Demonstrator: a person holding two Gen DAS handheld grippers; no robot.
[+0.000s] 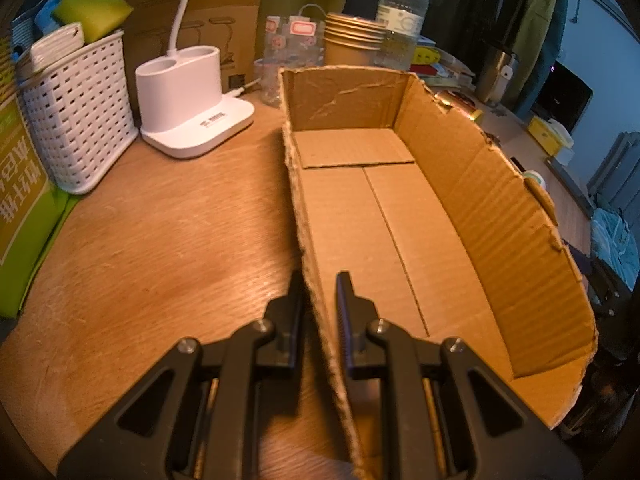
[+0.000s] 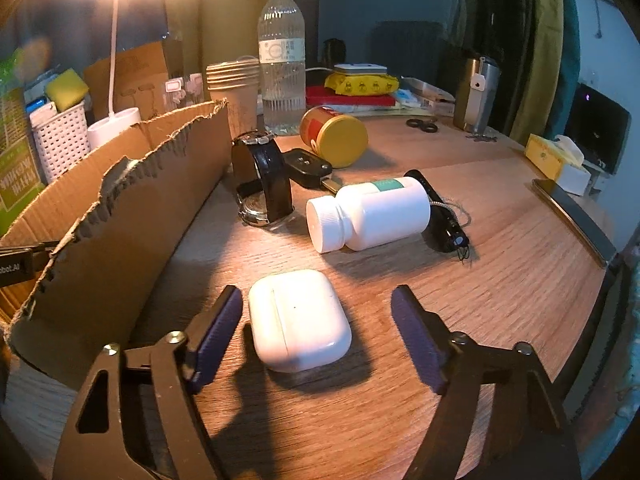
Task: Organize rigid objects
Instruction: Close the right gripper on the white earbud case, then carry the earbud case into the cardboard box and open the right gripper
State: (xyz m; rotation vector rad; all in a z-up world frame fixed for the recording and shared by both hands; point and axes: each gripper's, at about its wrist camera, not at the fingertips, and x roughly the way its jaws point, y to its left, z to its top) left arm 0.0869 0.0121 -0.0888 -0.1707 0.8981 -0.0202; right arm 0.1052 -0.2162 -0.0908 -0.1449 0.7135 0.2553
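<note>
An open cardboard box (image 1: 400,216) lies on the wooden table; it is empty inside. My left gripper (image 1: 320,284) is shut on the box's near left wall. In the right wrist view the box's torn wall (image 2: 132,184) stands at left. My right gripper (image 2: 316,300) is open, its fingers on either side of a white earbud case (image 2: 300,326) on the table, not touching it. Beyond lie a white pill bottle (image 2: 372,214) on its side, a black wristwatch (image 2: 264,178), a black car key (image 2: 308,168), a black flashlight (image 2: 444,216) and a yellow-lidded jar (image 2: 336,136).
A white lamp base (image 1: 192,100), a white basket (image 1: 76,120), paper cups (image 1: 352,40) and a water bottle (image 1: 404,16) stand behind the box. A steel tumbler (image 2: 478,92), tissue box (image 2: 556,160) and phone (image 2: 572,216) sit at right near the table edge.
</note>
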